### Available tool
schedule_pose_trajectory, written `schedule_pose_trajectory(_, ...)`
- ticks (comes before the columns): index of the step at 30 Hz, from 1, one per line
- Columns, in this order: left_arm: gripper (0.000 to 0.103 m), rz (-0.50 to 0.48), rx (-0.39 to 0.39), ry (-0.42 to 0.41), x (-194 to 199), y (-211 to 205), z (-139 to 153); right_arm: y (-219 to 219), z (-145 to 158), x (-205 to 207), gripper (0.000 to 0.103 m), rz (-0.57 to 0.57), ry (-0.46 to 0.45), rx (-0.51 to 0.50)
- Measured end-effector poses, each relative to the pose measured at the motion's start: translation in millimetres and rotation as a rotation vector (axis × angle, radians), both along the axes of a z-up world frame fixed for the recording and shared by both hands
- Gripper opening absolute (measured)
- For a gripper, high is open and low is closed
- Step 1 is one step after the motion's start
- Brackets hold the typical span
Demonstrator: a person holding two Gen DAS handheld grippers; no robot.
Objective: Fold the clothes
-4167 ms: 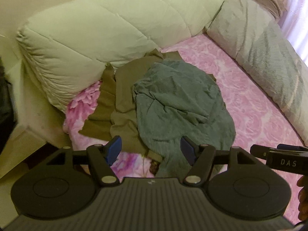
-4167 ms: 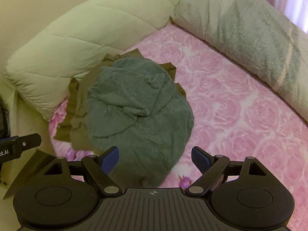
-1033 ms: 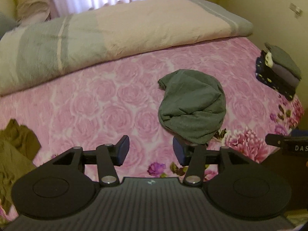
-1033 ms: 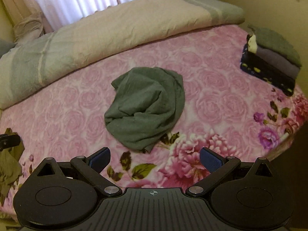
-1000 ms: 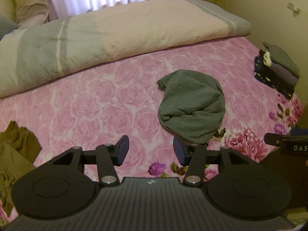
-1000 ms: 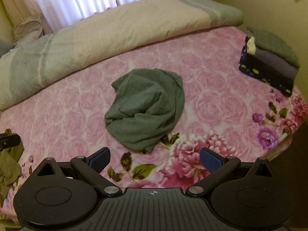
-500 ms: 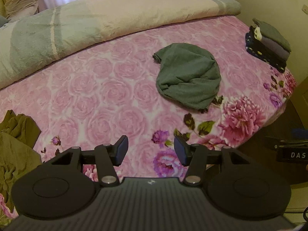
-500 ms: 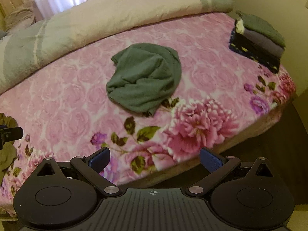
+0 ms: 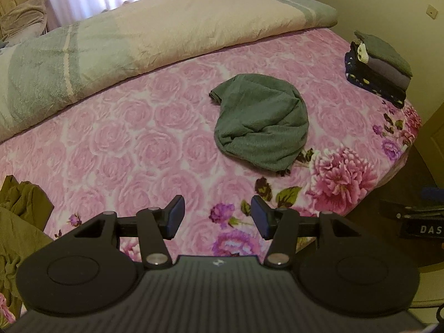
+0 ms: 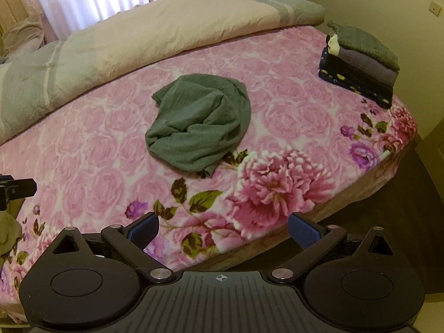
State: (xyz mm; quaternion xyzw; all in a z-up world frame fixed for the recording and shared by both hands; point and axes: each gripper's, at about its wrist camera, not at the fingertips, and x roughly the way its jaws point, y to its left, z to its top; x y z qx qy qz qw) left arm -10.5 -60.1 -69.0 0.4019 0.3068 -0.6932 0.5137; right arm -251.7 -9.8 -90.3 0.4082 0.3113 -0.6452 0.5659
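Observation:
A crumpled grey-green garment (image 9: 262, 125) lies in a heap on the pink floral bedspread (image 9: 133, 144); it also shows in the right wrist view (image 10: 199, 125). My left gripper (image 9: 217, 216) is open and empty, held above the bed's near edge, well short of the garment. My right gripper (image 10: 223, 229) is open wide and empty, over the bed's front edge, also apart from the garment. An olive garment (image 9: 19, 222) lies at the far left of the bed.
A stack of folded clothes (image 9: 377, 69) sits at the bed's right corner, also in the right wrist view (image 10: 360, 61). A rolled beige and green duvet (image 9: 144, 36) runs along the back. Dark floor (image 10: 374, 222) lies beyond the bed's right edge.
Both grippers have pulled back and up from the grey-green garment, which lies smaller and farther away. Earlier it was moved off the olive pile to the bed's middle.

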Motion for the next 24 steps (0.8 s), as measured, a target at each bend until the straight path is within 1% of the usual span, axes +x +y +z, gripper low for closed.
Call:
schedule_pose_trajectory(5,0.049,0.039,-0.01,-0.004,-18.9,-22.3,-3.6,-16.6,-0.3,-33.5,0.102,-0.028,-0.013,-0.01)
schedule_pose_trajectory(8,0.049,0.093,-0.003,0.002,-28.0,-38.2,-7.5,-38.3,-2.6,-56.1,0.102,-0.031,-0.024,-0.004)
schedule_pose_trajectory(11,0.049,0.132,0.003,0.008,-38.3,-53.4,-12.7,-65.8,-3.2,-76.5,0.102,-0.005,-0.028,-0.011)
schedule_pose_trajectory(13,0.049,0.172,0.006,0.005,-45.8,-63.8,-16.6,-86.4,-4.2,-87.2,0.102,0.03,-0.022,-0.019)
schedule_pose_trajectory(17,0.049,0.267,0.013,0.042,-52.5,-74.7,-25.8,-120.8,-16.5,-98.1,0.102,0.13,0.007,-0.013)
schedule_pose_trajectory(21,0.049,0.374,0.046,0.06,-50.4,-76.0,-43.1,-145.2,-43.7,-96.2,0.102,0.252,0.04,0.028)
schedule_pose_trajectory(24,0.049,0.444,0.096,0.061,-42.1,-70.2,-60.6,-156.6,-69.2,-87.4,0.102,0.34,0.067,0.069)
